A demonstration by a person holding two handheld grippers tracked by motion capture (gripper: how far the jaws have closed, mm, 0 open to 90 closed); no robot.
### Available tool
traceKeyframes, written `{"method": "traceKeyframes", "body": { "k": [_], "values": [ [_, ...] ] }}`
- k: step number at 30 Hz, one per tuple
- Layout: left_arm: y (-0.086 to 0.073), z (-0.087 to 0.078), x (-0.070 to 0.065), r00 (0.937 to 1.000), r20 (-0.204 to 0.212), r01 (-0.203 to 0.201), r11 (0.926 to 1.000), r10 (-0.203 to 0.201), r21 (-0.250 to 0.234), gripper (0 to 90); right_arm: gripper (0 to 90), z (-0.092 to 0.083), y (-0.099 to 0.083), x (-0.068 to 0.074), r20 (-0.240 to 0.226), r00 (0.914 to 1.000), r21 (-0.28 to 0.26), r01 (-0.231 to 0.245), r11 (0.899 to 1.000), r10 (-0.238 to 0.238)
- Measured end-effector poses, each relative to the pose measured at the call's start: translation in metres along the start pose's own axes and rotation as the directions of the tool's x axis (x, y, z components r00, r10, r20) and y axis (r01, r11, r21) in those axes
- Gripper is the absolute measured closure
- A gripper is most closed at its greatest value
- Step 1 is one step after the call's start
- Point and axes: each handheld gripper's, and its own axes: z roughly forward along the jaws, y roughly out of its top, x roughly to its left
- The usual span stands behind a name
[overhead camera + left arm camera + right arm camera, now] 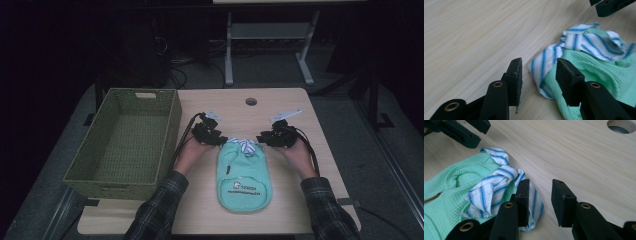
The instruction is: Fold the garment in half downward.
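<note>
Dim room, dark floor, a grey frame of another table at the back. Light wooden bench (280, 107) with a round cable hole (251, 101) near its far edge.

Green woven basket (125, 145) stands on the bench's left part, handle slot in its far wall.

Mint-green waffle-knit garment (244, 180) lies flat on the bench, centre front, right of the basket and apart from it. Small printed logo on the near half. Its blue-and-white striped collar (246, 146) is bunched at the far end, pointing away from the person.

Left gripper (218, 140) sits at the collar's left corner, held in the left hand (190, 154); plaid sleeve below. In the left gripper view its jaws stand parted, pads clear of the cloth; the striped edge and green knit show through the gap and behind the right-hand jaw. Nothing gripped.

Right gripper (263, 139) at the collar's right corner, in the right hand (298, 155). In the right gripper view (539, 203) the jaws are parted too; the striped collar lies beside and behind the left-hand jaw, bare wood in the gap. Released, holding nothing.

Both grippers point inward at the collar from opposite sides, near each other, cables trailing back along the forearms.
</note>
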Motion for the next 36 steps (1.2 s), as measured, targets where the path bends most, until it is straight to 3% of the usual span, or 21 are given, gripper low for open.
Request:
{"method": "traceKeyframes", "body": {
  "k": [8, 15, 20, 21, 23, 26, 28, 31, 36],
  "values": [
    [-0.003, 0.017, 0.004, 0.9994, 0.025, 0.023, 0.9996, -0.023, 0.019, 54.0, 67.1, 0.015, -0.005, -0.004, -0.043, 0.9990, 0.024, -0.013, 1.000, 0.014],
    [-0.006, 0.025, 0.003, 0.9999, 0.012, -0.012, 0.9968, 0.011, 0.079, 55.3, 66.2, 0.026, -0.010, -0.004, -0.084, 0.9964, 0.042, -0.005, 0.999, 0.008],
    [-0.009, 0.025, 0.002, 0.9997, -0.006, -0.022, 0.9973, 0.023, 0.070, 60.0, 64.5, 0.030, -0.013, -0.001, -0.105, 0.9945, 0.054, 0.010, 0.998, -0.004],
    [-0.009, 0.024, 0.001, 0.9994, -0.011, -0.031, 0.9969, 0.031, 0.073, 61.2, 64.6, 0.031, -0.014, 0.000, -0.106, 0.9941, 0.053, 0.029, 0.998, -0.023],
    [-0.009, 0.024, 0.001, 0.9984, -0.015, -0.053, 0.9955, 0.054, 0.079, 65.4, 66.7, 0.031, -0.016, 0.003, -0.100, 0.9938, 0.044, 0.052, 0.998, -0.048],
    [-0.010, 0.024, -0.002, 0.9987, 0.007, -0.050, 0.9955, 0.050, 0.081, 74.9, 72.7, 0.031, -0.017, 0.009, -0.084, 0.9917, 0.036, 0.101, 0.994, -0.097],
    [-0.010, 0.023, -0.004, 0.9987, 0.020, -0.048, 0.9952, 0.046, 0.085, 82.1, 77.6, 0.031, -0.017, 0.010, -0.092, 0.9915, 0.040, 0.096, 0.995, -0.092],
    [-0.011, 0.021, -0.005, 0.9985, 0.036, -0.045, 0.9939, 0.042, 0.101, 85.0, 81.9, 0.031, -0.017, 0.010, -0.098, 0.9921, 0.045, 0.083, 0.996, -0.079],
    [-0.015, 0.017, -0.008, 0.9987, 0.028, -0.044, 0.9934, 0.042, 0.106, 86.4, 86.0, 0.031, -0.016, 0.014, -0.054, 0.9959, 0.043, 0.075, 0.996, -0.072]
  ]
}}
